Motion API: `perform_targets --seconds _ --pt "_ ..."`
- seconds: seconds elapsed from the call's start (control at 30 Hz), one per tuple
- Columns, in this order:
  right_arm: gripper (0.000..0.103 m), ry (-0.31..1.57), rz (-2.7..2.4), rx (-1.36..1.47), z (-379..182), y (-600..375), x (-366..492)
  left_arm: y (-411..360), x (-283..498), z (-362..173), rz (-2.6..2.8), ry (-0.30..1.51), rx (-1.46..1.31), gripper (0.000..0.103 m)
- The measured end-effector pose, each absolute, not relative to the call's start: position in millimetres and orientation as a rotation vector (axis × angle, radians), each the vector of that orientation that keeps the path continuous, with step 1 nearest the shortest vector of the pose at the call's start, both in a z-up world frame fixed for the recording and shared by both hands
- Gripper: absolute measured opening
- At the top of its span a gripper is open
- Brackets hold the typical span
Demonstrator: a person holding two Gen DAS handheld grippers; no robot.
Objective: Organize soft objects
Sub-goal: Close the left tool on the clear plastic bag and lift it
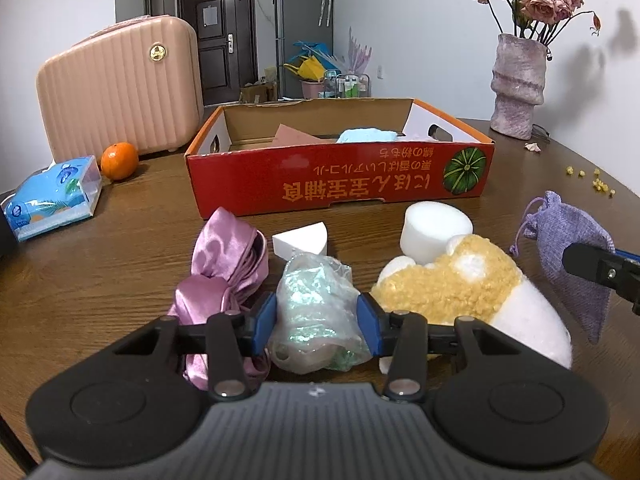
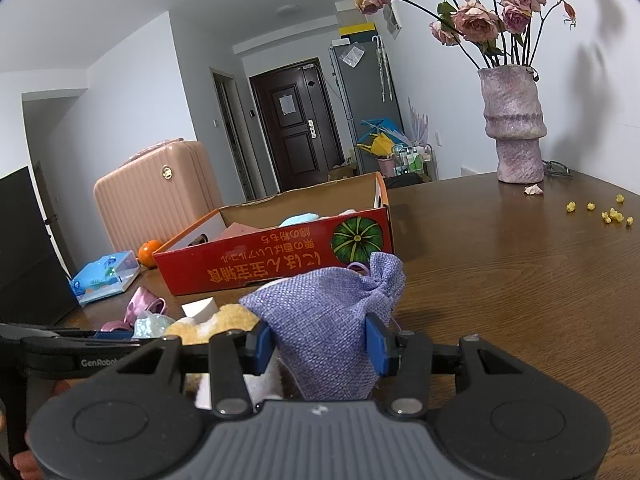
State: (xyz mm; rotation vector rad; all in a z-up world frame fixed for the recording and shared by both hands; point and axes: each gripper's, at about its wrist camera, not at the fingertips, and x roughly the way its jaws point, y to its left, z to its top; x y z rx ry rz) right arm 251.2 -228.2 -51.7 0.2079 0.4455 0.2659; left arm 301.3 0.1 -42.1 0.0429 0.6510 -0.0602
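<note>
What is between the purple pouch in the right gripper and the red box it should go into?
Nothing visible. The purple pouch is shut in the right gripper, and the red box lies just beyond, open-topped.

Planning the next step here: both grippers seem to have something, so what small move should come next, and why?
Probably lift the right gripper with the purple pouch toward the red box: its pads already pinch the pouch, the box is open, and a blue soft item already lies inside.
</note>
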Motion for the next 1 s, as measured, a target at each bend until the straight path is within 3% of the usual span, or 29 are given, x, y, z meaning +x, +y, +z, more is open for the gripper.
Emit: perform_targets --seconds 0.57,1.0 --pt "0.046 0.444 0.271 0.203 -52 -227 251 5 283 -33 -0.057 0.584 0.002 0.019" --pt "0.046 0.429 0.28 0.195 -52 -226 248 9 264 -21 -0.041 0.498 -0.018 0.016"
